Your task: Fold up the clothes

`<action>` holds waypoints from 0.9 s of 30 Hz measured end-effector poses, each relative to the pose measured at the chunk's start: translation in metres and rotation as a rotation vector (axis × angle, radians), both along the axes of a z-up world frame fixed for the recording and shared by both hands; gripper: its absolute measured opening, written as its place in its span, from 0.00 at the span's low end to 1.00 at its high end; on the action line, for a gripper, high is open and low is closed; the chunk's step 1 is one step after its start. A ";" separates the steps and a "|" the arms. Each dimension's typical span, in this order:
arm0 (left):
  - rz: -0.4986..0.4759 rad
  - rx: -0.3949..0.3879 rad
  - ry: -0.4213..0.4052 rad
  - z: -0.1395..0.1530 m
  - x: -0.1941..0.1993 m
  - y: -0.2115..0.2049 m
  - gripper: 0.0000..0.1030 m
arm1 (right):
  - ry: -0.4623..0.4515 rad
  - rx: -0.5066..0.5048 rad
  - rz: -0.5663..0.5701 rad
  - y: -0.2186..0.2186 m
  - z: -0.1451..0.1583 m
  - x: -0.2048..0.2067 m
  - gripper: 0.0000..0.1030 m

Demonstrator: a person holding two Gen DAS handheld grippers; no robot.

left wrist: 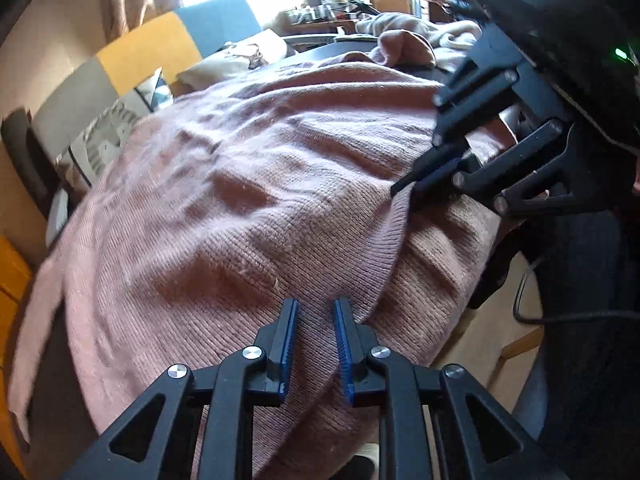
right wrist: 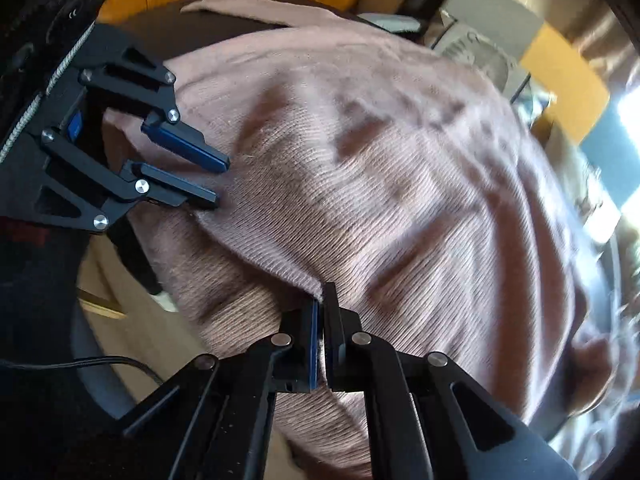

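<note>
A pink knitted sweater (left wrist: 240,200) (right wrist: 400,160) lies spread over a dark table (left wrist: 316,53) (right wrist: 180,20), its ribbed hem hanging over the near edge. My left gripper (left wrist: 316,304) (right wrist: 222,182) points down at the hem region. Its blue pads stand apart, the knit lies flat between them and nothing is pinched. My right gripper (right wrist: 322,296) (left wrist: 404,188) is further along the same hem, shut on the sweater's edge, with a fold of knit caught at its tips.
More pale clothes (left wrist: 408,36) are piled at the table's far end. A yellow chair (left wrist: 148,48) and a blue chair (left wrist: 216,20) stand beyond the table's far side, near a patterned cushion (left wrist: 108,132). A black cable (left wrist: 560,316) hangs by a person's dark clothing (left wrist: 580,280).
</note>
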State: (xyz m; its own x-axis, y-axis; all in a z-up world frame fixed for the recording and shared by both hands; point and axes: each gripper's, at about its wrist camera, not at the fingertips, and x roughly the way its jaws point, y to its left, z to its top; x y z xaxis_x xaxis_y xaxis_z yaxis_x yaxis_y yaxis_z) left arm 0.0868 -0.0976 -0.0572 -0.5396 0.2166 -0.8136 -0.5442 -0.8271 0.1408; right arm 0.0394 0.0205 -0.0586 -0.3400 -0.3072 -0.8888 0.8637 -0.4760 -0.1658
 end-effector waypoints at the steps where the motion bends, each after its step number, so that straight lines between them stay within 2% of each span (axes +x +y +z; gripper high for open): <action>1: 0.002 0.013 -0.021 0.001 0.000 -0.002 0.18 | -0.014 -0.014 0.000 0.001 0.004 0.004 0.02; 3: -0.018 0.050 -0.075 0.006 0.006 -0.006 0.12 | -0.067 -0.045 0.006 0.007 0.013 0.012 0.02; 5: -0.056 0.073 -0.109 0.009 0.017 -0.007 0.12 | -0.090 -0.056 0.031 0.012 0.020 0.021 0.01; 9: -0.101 0.032 -0.147 0.000 0.028 -0.004 0.12 | -0.164 -0.040 0.043 0.013 0.006 0.016 0.02; 11: -0.096 0.020 -0.116 0.005 0.025 -0.004 0.12 | -0.197 -0.063 0.045 0.016 0.006 0.013 0.06; 12: -0.076 0.018 -0.085 0.011 0.019 -0.006 0.12 | -0.223 -0.089 0.047 0.020 0.011 0.014 0.13; 15: 0.032 0.064 -0.005 0.033 -0.006 -0.022 0.13 | -0.230 -0.226 0.010 0.036 0.043 -0.005 0.26; 16: 0.082 0.065 0.036 0.040 -0.017 -0.027 0.14 | -0.191 -0.277 -0.041 0.042 0.054 -0.016 0.29; 18: 0.180 0.041 0.110 0.047 -0.043 -0.036 0.17 | -0.107 -0.377 -0.150 0.055 0.075 -0.040 0.55; 20: 0.284 0.006 0.137 0.046 -0.078 -0.043 0.17 | 0.041 -0.349 -0.330 0.058 0.078 -0.071 0.60; 24: 0.388 -0.130 0.109 0.019 -0.133 -0.045 0.17 | -0.037 -0.314 -0.573 0.059 0.047 -0.144 0.60; 27: 0.410 -0.175 0.091 -0.001 -0.138 -0.050 0.17 | -0.075 -0.249 -0.600 0.051 0.022 -0.158 0.60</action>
State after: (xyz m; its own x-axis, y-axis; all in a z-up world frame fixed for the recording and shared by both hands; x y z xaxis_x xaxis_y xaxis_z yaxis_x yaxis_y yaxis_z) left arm -0.0515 -0.1474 -0.0586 -0.6229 -0.1669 -0.7643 -0.1554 -0.9311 0.3300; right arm -0.1184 0.0712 -0.0364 -0.4562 -0.2829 -0.8437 0.4407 -0.8955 0.0619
